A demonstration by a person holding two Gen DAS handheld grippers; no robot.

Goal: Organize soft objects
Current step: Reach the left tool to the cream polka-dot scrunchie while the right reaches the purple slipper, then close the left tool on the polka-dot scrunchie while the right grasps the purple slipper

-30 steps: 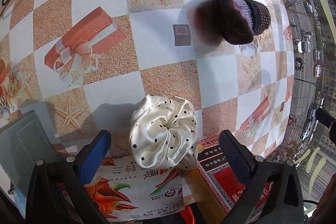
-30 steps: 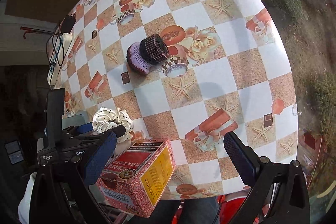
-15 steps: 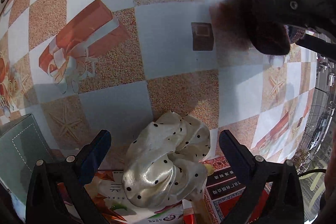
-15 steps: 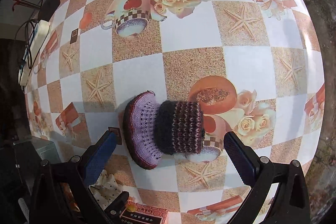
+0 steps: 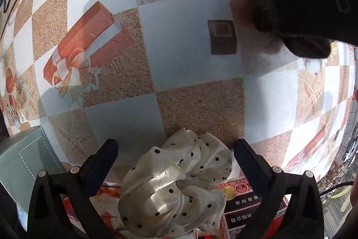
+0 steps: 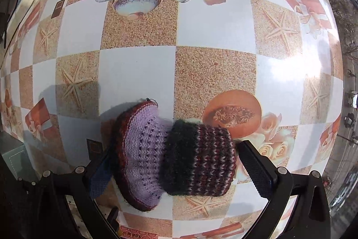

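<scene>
Between the spread fingers of the right gripper [image 6: 179,162], the knitted bootie [image 6: 172,158] is lying on the table [image 6: 214,30], not yet grasped. The person should be closing slowly on the cuff. The left gripper [image 5: 174,162] is also standing released around the scrunchie [image 5: 176,185], which is resting on a box [image 5: 241,205].

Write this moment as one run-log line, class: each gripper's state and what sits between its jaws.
left gripper: open, around polka-dot scrunchie | right gripper: open, straddling knitted bootie | nothing clamped | both on tablecloth

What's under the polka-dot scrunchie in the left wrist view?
The scrunchie lies partly on printed cartons: a red box and a pale carton, its far edge over the tablecloth. Whatever lies directly beneath it is covered.
</scene>
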